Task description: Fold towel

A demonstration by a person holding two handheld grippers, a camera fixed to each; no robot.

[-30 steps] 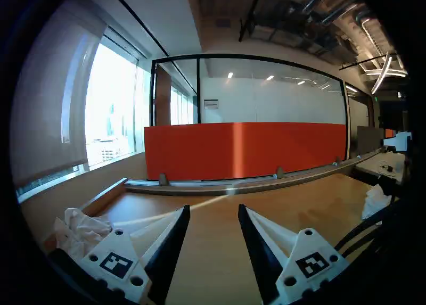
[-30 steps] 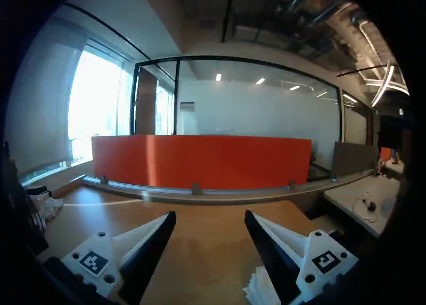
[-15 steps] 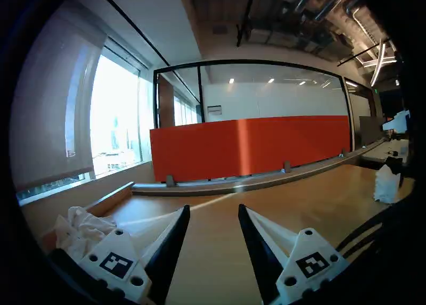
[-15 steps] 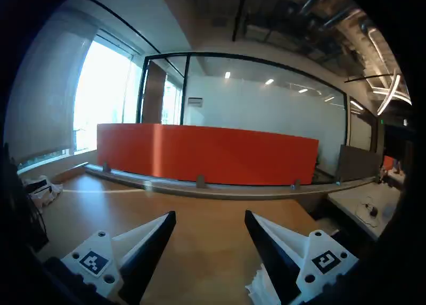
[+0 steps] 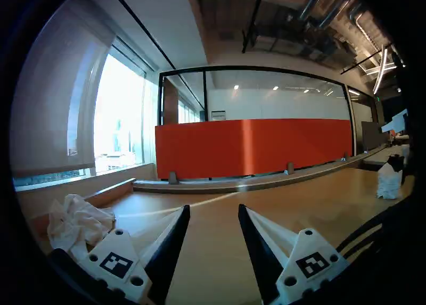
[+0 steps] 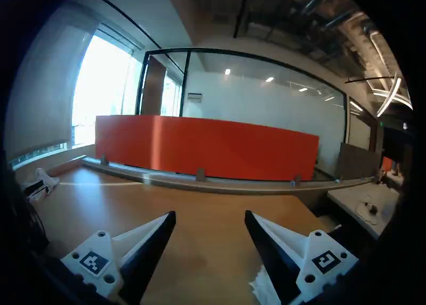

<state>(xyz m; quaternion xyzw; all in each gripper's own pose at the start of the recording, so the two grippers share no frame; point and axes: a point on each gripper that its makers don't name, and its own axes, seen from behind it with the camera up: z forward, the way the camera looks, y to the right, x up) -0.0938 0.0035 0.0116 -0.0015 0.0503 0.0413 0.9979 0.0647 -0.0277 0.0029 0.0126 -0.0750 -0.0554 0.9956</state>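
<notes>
Jaws on both the left gripper (image 5: 213, 206) and right gripper (image 6: 210, 213) stand wide apart, holding nothing. A crumpled white towel (image 5: 77, 222) lies on the wooden table (image 5: 298, 198) at eight o'clock in the left gripper view; an orange partition (image 5: 255, 145) stands beyond at twelve o'clock.

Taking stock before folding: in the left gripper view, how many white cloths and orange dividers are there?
White cloths: 2 (crumpled cloth, far cloth)
Orange divider: 1
Total: 3
</notes>
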